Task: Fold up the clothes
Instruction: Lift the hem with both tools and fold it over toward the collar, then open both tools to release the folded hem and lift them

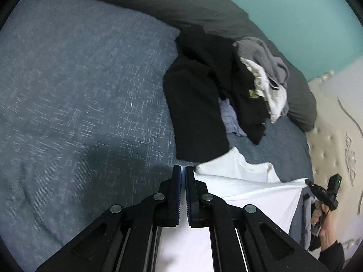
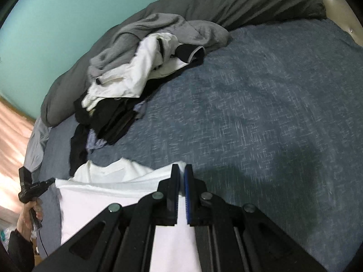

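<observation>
Both tongs were clenched on the white T-shirt (image 1: 254,195): left tongs (image 1: 183,170) and right tongs (image 2: 181,168) each pinched an opposite edge, stretching it over the blue bed cover (image 1: 79,90). Keeping the tension even would probably lay it flat, clear of the clothes pile (image 2: 136,72).

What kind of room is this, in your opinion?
Most likely a bedroom: a bed with a blue cover, a tufted headboard and a pile of unfolded clothes lying on it.
</observation>
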A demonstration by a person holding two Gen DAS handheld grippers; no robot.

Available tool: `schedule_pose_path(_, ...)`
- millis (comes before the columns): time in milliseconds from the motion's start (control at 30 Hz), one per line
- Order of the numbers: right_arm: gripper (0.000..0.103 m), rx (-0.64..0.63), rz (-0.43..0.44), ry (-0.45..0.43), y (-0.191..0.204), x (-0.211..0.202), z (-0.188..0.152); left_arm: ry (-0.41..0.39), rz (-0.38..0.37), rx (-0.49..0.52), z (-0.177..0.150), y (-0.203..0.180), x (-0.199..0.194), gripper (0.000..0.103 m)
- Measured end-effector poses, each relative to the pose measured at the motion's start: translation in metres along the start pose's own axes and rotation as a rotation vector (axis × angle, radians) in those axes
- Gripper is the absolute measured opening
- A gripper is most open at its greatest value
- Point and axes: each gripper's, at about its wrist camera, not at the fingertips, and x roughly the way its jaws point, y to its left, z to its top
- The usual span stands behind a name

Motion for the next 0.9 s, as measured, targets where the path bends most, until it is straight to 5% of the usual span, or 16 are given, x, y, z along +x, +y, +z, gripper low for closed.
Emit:
schedule_pose_path(267,0.006,0.042,0.013,-0.001,-0.014,0.028,0.000,-0.056,-0.032,-0.040,0.003,0.011,0.017,0.007)
schedule_pose_path(333,0.018,0.035,-0.028,-0.052,-0.016,0.017,-0.002,-0.106,-0.050,-0.043,0.003,0.013,0.004,0.019)
schedule_pose_path(367,0.038,0.034,-0.048,-0.091,-0.018,0.008,-0.003,-0.127,-0.041,-0.028,0.001,0.012,-0.003,0.028)
schedule_pose_path(400,0.041,0.023,-0.046,-0.111,-0.017,0.001,-0.006,-0.147,-0.029,-0.010,-0.001,0.010,-0.010,0.031)
schedule_pose_path(533,0.041,-0.119,-0.029,-0.100,0.003,-0.009,-0.028,-0.132,0.026,0.166,-0.022,-0.012,-0.022,0.031)
schedule_pose_path(667,0.041,-0.304,-0.076,0.000,0.034,0.013,-0.059,-0.056,0.047,0.355,-0.054,-0.039,-0.005,0.031)
schedule_pose_path(767,0.039,-0.444,-0.115,0.080,0.058,0.032,-0.083,0.011,0.092,0.413,-0.069,-0.046,0.020,0.031)
schedule_pose_path(900,0.039,-0.479,-0.157,0.091,0.070,0.053,-0.082,0.002,0.107,0.392,-0.063,-0.041,0.037,0.031)
